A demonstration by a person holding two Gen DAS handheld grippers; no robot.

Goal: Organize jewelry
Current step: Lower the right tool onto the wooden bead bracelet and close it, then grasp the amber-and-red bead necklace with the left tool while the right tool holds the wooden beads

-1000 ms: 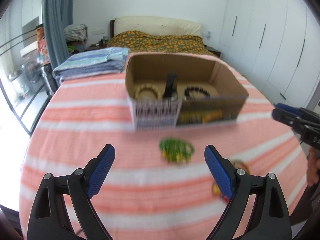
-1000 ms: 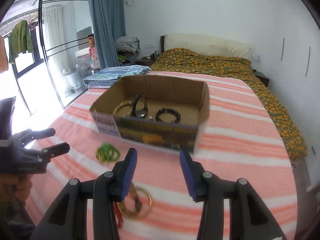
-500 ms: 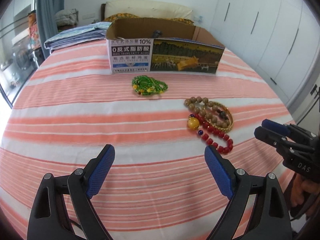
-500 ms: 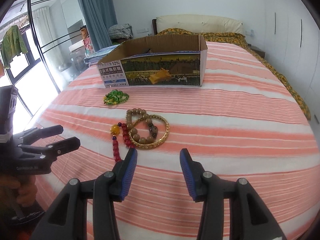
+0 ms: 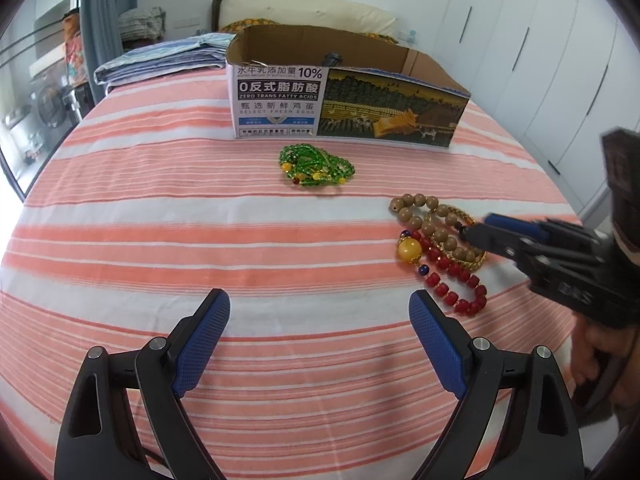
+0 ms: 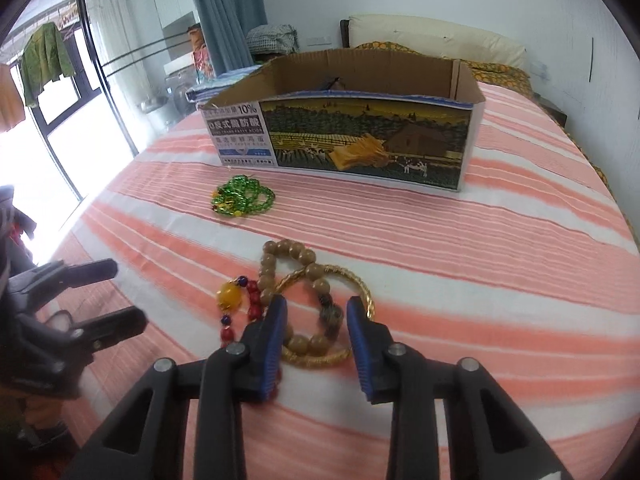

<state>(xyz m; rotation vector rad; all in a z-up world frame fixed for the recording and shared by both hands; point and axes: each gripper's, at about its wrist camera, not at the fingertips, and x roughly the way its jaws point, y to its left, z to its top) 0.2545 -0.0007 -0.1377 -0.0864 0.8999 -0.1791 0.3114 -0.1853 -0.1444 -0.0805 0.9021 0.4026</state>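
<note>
A printed cardboard box (image 5: 344, 104) (image 6: 360, 136) stands at the far side of the striped cloth. Green beads (image 5: 316, 166) (image 6: 242, 196) lie in front of it. A pile of tan wooden beads (image 6: 288, 258) (image 5: 416, 210), a gold bangle (image 6: 360, 284) and red beads with a yellow bead (image 5: 410, 250) (image 6: 230, 294) lies nearer. My right gripper (image 6: 316, 312) is open, its jaws down around the tan beads and bangle; it also shows in the left wrist view (image 5: 480, 228). My left gripper (image 5: 320, 316) is open and empty above bare cloth.
The pink-and-white striped cloth (image 5: 160, 240) covers the table. Folded blue fabric (image 5: 160, 58) lies behind the box on the left. A bed (image 6: 440, 44) stands beyond, a glass door (image 6: 60, 100) to the left, white wardrobes (image 5: 540, 60) to the right.
Both grippers dropped low from above the box. The right gripper then moved forward onto the bead pile and now straddles the tan beads and bangle.
</note>
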